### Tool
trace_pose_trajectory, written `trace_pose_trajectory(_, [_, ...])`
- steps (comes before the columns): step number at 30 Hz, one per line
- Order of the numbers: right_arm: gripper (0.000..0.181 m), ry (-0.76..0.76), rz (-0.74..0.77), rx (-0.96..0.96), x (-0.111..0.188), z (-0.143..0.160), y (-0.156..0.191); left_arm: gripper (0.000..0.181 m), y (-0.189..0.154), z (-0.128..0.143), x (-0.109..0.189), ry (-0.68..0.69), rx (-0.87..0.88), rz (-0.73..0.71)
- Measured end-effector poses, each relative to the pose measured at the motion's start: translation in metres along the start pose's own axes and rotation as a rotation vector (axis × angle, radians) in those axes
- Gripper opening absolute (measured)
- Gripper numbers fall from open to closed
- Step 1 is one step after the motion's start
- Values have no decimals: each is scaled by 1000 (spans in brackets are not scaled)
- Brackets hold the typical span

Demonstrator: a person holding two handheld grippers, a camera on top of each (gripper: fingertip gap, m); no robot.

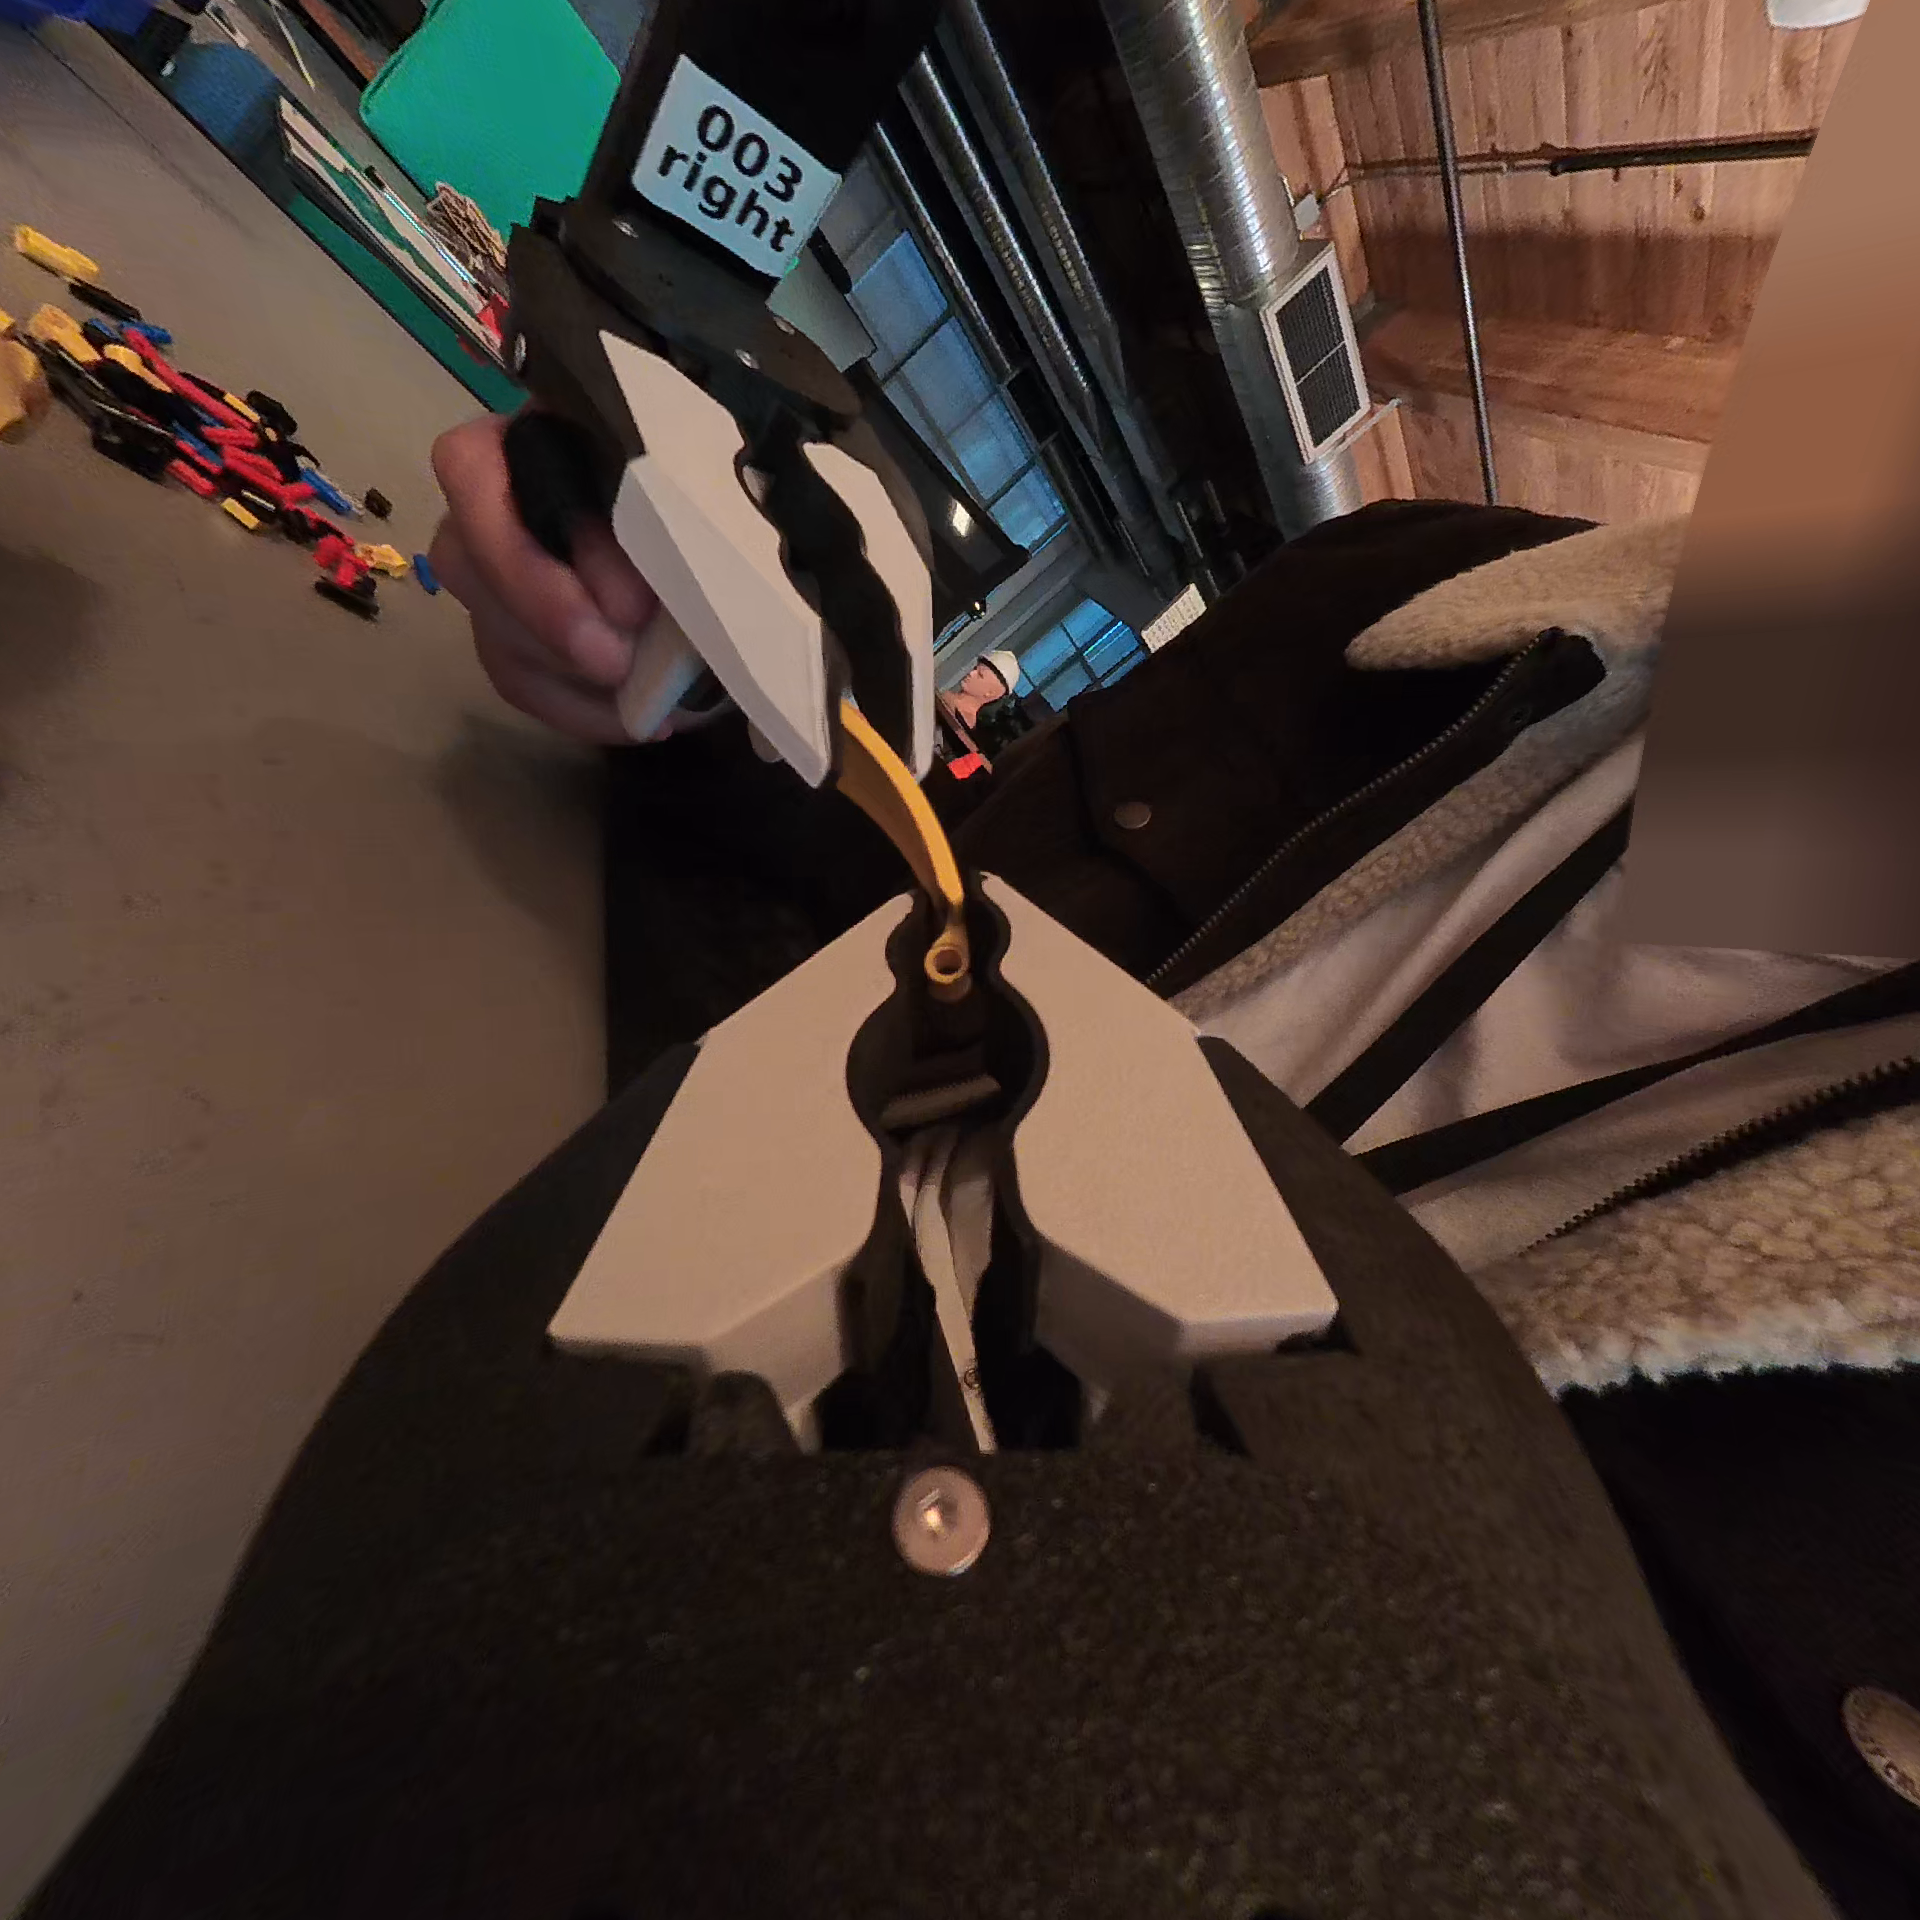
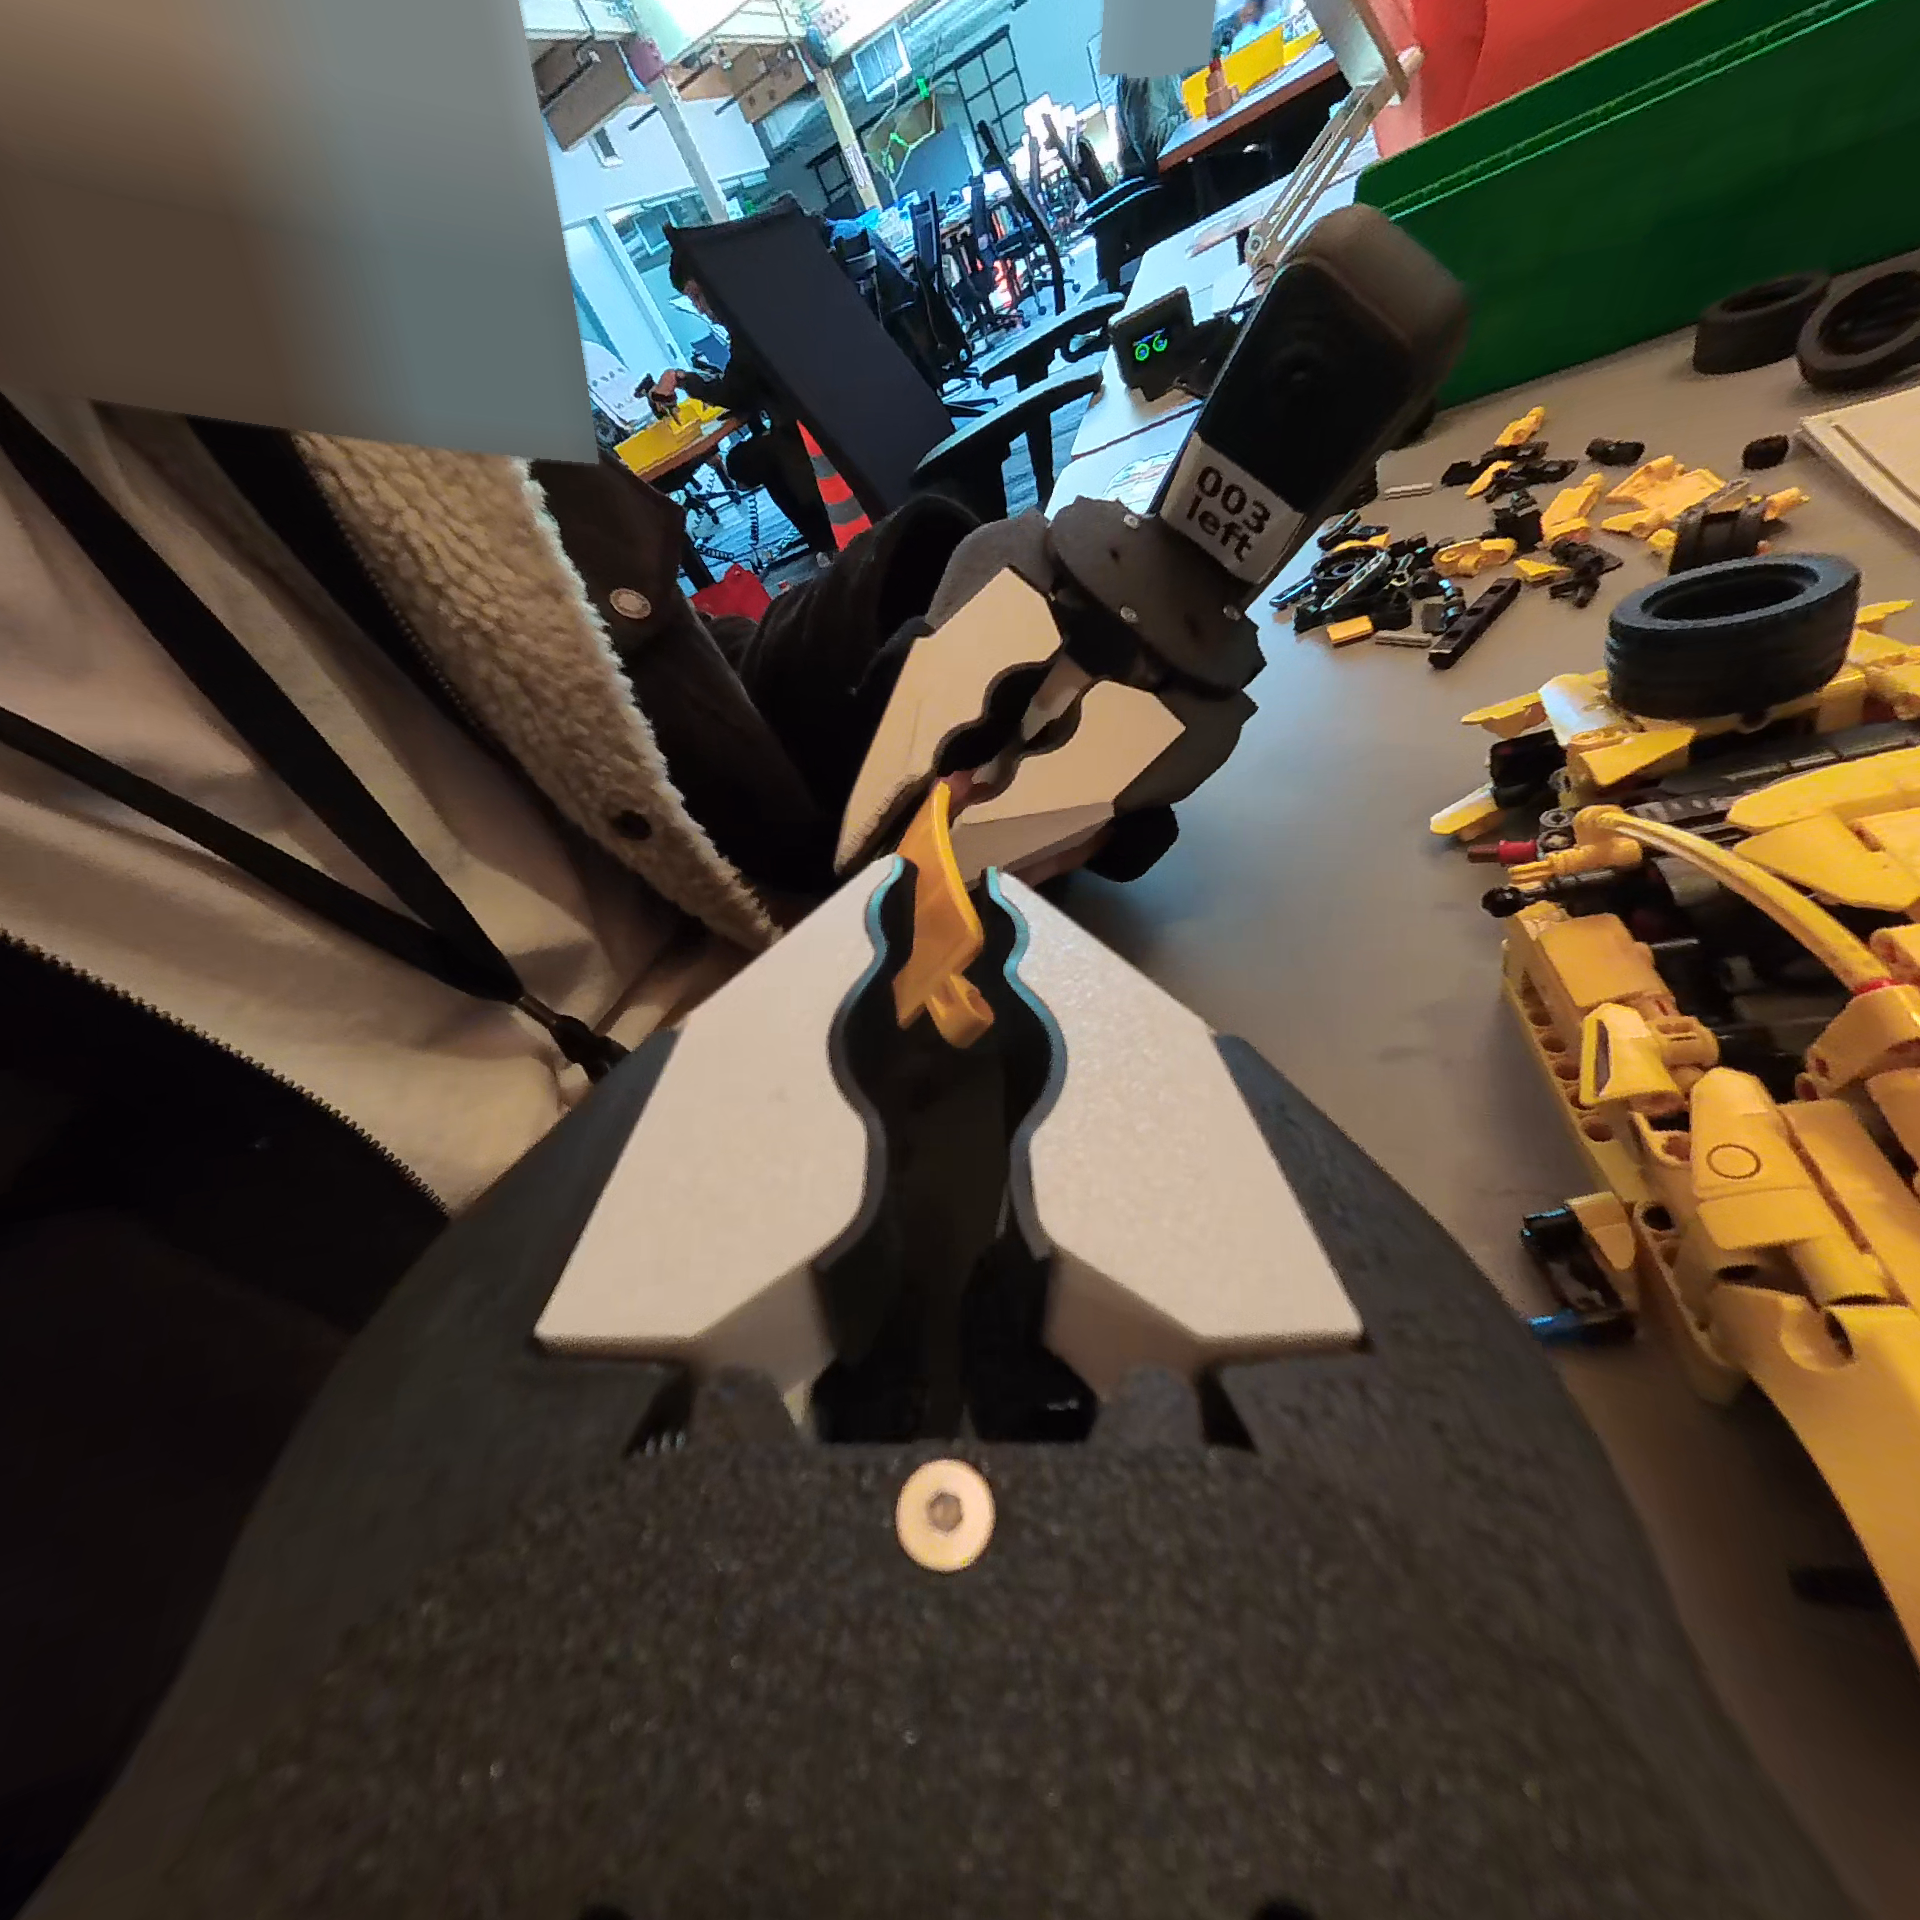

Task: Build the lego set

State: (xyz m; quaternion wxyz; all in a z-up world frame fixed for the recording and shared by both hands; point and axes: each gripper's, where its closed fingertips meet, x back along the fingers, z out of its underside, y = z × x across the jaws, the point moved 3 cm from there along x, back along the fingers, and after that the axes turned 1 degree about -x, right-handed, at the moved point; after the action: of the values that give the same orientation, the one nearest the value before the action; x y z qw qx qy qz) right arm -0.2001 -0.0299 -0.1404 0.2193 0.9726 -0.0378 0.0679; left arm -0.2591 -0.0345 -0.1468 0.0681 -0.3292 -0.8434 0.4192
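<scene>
A curved yellow lego piece [image 1: 902,805] is held in the air between both grippers, near the person's jacket. My left gripper [image 1: 948,920] is shut on its lower end, which has a round hole. The right gripper [image 1: 868,732] comes in from above and is shut on the other end. In the right wrist view my right gripper [image 2: 940,899] is shut on the yellow piece [image 2: 940,925], and the left gripper [image 2: 956,795] grips its far tip just beyond. The two grippers' tips nearly touch.
A partly built yellow lego car [image 2: 1714,1122] lies on the grey table [image 2: 1351,748] to the right, with a black tyre [image 2: 1730,644] on it. Loose yellow and black parts [image 2: 1507,520], more tyres [image 2: 1818,322] and a green box [image 2: 1662,187] lie behind. Red, blue and black pieces [image 1: 208,416] lie far left. My two grippers' fingertips are within a few centimetres of each other.
</scene>
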Motion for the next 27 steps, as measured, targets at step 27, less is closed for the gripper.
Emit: trace_pose_trajectory(27, [8,-45,45,-60,-1,-6,-3,4,1,-1,0,-6,-9,-11])
